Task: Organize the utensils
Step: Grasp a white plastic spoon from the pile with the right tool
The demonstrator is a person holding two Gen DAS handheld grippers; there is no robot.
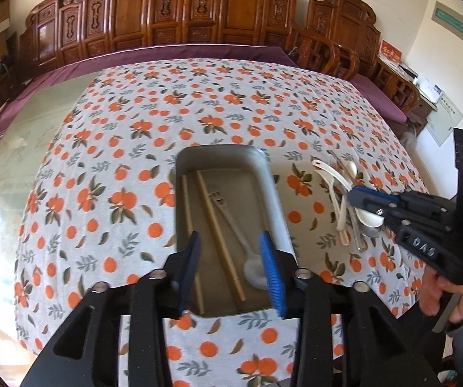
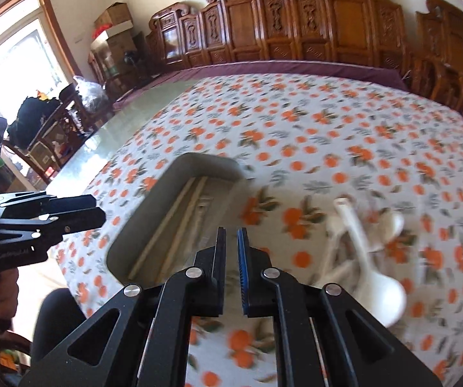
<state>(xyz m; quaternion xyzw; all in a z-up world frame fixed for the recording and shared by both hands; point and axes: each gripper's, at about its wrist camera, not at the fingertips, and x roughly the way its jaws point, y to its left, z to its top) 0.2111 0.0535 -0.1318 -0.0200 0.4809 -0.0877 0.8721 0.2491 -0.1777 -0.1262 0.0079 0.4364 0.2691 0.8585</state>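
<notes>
Grey oblong tray [image 1: 265, 174] set lengthwise on the cloth, two wooden chopsticks [image 1: 213, 222] and a white spoon [image 1: 253, 269] laid inside, loose white spoons [image 1: 344, 193] heaped at its 3 o'clock
</notes>
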